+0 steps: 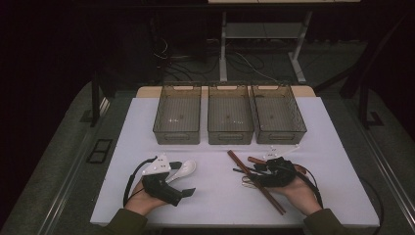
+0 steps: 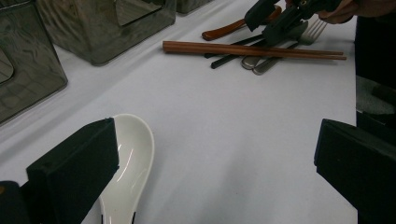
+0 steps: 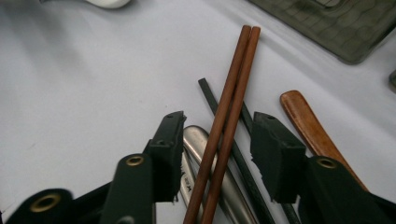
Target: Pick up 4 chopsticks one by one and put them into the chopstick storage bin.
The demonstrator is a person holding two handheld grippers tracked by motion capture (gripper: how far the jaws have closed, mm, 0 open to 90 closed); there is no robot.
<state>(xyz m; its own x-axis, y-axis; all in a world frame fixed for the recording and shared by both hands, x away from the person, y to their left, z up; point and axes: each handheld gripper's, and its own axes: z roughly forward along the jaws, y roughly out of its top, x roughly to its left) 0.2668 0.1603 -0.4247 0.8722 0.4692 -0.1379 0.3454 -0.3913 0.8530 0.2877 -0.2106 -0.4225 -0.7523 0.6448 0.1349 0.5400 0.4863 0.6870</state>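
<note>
Your right gripper [image 3: 217,151] is sitting low over the cutlery pile, jaws half-open and straddling the pair of long reddish-brown wooden chopsticks [image 3: 229,121], pads not pressing on them. Steel cutlery handles [image 3: 201,154] and thin black chopsticks [image 3: 222,114] are lying underneath, a brown wooden handle [image 3: 310,128] just outside one jaw. Your left gripper [image 2: 215,168] is resting wide open, the glossy white ceramic soup spoon [image 2: 133,158] lying beside one jaw.
</note>
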